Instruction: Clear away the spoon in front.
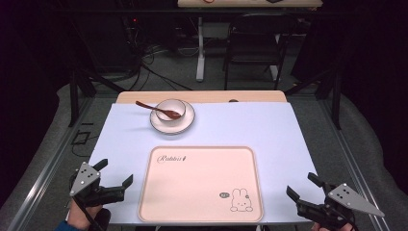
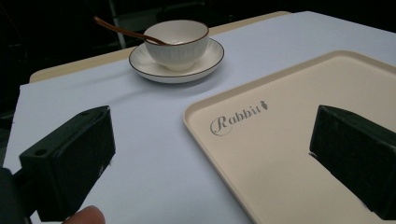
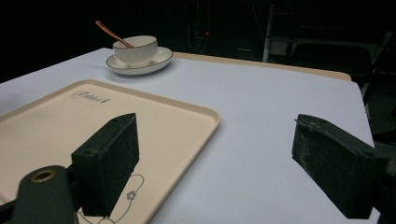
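Observation:
A cream tray (image 1: 200, 211) printed with a rabbit lies at the table's near edge, its rim (image 2: 196, 130) and corner (image 3: 212, 122) showing in the gripper views. Behind it a white bowl (image 1: 170, 109) stands on a saucer (image 1: 187, 122) with a brown spoon (image 1: 146, 106) leaning in it. The same bowl (image 2: 176, 42) (image 3: 135, 49) sits far ahead of both cameras. My left gripper (image 1: 114, 174) hangs open at the tray's left side. My right gripper (image 1: 300, 185) is open at the tray's right side. Nothing lies between either pair of jaws.
A pale blue sheet (image 1: 240, 125) covers the table, with a wooden strip (image 1: 202, 96) along its far edge. A dark chair (image 1: 252, 45) and a white table leg (image 1: 199, 48) stand on the floor beyond. Cables lie on the floor at the back left.

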Demonstrator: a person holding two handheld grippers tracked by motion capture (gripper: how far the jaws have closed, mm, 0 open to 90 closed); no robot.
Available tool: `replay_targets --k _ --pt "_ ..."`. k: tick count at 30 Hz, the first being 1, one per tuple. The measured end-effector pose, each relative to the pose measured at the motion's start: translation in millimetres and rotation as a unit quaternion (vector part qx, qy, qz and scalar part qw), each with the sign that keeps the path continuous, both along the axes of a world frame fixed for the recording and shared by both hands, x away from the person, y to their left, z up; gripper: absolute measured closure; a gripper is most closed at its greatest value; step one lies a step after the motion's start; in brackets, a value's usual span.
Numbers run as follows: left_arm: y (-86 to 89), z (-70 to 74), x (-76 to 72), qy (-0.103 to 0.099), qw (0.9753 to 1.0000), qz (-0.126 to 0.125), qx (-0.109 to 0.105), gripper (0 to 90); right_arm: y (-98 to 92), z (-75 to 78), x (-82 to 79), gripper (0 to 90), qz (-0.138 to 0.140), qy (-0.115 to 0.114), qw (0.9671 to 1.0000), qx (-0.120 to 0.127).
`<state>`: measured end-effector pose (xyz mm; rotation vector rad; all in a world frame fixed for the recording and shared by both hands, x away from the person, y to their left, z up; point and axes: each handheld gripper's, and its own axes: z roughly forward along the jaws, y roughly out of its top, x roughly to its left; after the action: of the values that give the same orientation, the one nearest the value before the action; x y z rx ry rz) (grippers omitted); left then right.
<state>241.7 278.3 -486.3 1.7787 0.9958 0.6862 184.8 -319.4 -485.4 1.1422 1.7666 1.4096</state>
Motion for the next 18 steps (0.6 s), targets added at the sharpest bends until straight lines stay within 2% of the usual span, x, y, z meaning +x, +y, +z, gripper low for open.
replay_targets --k 18 --pt "-0.7 -0.1 -0.4 0.0 0.9999 0.011 0.0 0.2 0.6 0.0 1.0 14.0 0.0 0.002 1.0 0.0"
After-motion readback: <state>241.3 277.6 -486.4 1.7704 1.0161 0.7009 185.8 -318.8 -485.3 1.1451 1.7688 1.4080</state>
